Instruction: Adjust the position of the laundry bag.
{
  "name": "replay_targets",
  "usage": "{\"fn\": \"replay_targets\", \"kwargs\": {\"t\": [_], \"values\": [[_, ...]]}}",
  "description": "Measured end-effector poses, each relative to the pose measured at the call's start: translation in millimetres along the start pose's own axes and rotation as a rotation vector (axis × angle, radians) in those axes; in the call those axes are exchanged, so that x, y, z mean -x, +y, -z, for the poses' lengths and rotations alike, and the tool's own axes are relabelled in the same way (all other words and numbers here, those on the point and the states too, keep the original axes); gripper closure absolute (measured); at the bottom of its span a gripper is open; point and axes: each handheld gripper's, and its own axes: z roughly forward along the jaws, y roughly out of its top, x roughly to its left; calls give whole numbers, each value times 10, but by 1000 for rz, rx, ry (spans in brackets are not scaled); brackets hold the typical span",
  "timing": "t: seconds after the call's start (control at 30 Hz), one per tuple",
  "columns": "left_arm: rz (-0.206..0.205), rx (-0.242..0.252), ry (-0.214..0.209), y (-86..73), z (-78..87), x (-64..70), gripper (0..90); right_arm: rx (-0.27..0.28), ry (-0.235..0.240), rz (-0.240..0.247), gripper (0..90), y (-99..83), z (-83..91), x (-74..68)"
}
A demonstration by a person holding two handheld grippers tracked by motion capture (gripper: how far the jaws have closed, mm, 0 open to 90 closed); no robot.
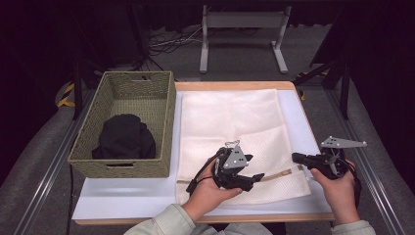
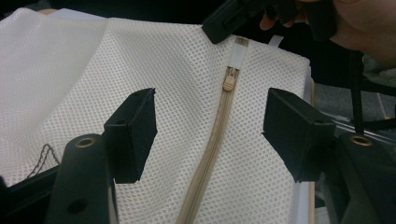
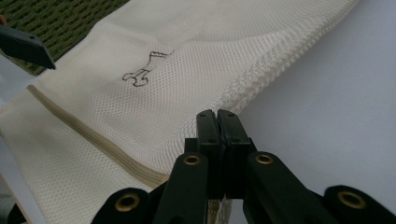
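A cream mesh bag [image 1: 230, 117] lies flat on the white table top [image 1: 122, 200]. Its beige zipper [image 1: 279, 174] runs along the near edge. My left gripper [image 1: 254, 167] hovers open just over that zipper. In the left gripper view the zipper [image 2: 210, 149] passes between the spread jaws of the left gripper [image 2: 212, 119], and the small pull [image 2: 229, 83] sits near the far end. My right gripper [image 1: 296, 157] is shut at the bag's right corner, on the zipper's end tab [image 2: 240, 46]. Seen from the right gripper [image 3: 217, 122], the bag's edge [image 3: 140, 102] lies under closed jaws.
A woven basket [image 1: 166, 122] stands on the table's left side with a black garment [image 1: 125, 137] bunched inside. Bare white surface [image 3: 336, 93] runs to the right of the bag. Metal rails flank the table, and a white frame [image 1: 242, 29] stands on the floor behind.
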Motion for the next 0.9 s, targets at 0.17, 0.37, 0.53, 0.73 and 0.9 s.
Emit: {"fn": "replay_targets", "kwargs": {"t": [0.17,0.37,0.53,0.73,0.9], "values": [[21,-19,-9,-35,-30,-36,342,18,11,31,888,66,-78,-102],[-7,-19,2,-69,-65,-37,359,34,22,52,888,126,-113,-187],[-18,-24,-7,-58,-145,-13,356,36,24,43,888,117,-111,-177],[-14,-41,-76,-15,-340,35,374,31,21,28,887,89,-98,-133],[-22,-39,-90,16,-445,78,379,27,20,14,888,63,-83,-101]]}}
